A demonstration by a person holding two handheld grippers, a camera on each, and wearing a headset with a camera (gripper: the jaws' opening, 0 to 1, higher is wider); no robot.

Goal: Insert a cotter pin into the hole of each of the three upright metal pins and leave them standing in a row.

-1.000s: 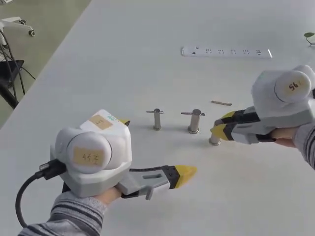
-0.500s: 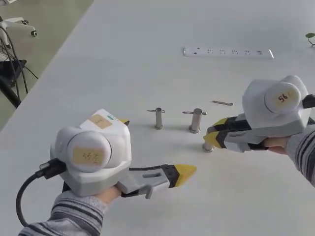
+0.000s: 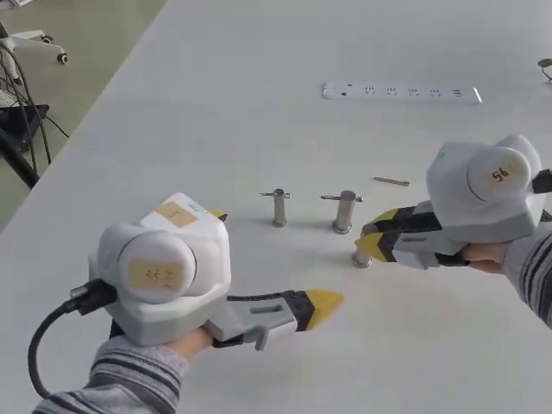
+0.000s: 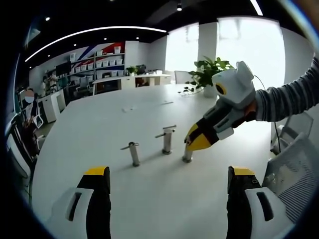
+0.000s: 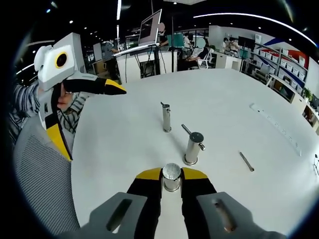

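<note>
The third metal pin (image 5: 171, 173) is being gripped by the right gripper (image 3: 373, 235), whose jaws are pressing on its shank from both sides, just below the cap. It appears to be standing on the table (image 3: 216, 112) (whether its foot is fully down cannot be told). It is standing just beside the middle pin (image 3: 343, 213) and is nearer the person than the line through that pin and the left pin (image 3: 279, 209). Each of those two is already carrying a cotter pin. The loose cotter pin (image 3: 391, 181) is lying flat on the table beyond them. The left gripper (image 4: 168, 173) is being held wide open, with nothing in it, well apart from all three pins.

Several risks are being run here, as far as can be judged. The third pin's cross hole cannot be seen. If it is being covered by the jaws, or is facing away from the left gripper, the cotter pin will be blocked. The shank is smooth and round, so it may twist or slip if it is pushed sideways during insertion. The middle pin is close, and its fitted cotter pin (image 3: 331, 198) is sticking out, so it may be knocked over by a careless swing. The loose cotter pin, thin and flat on the table, may be skated away rather than picked up.
</note>
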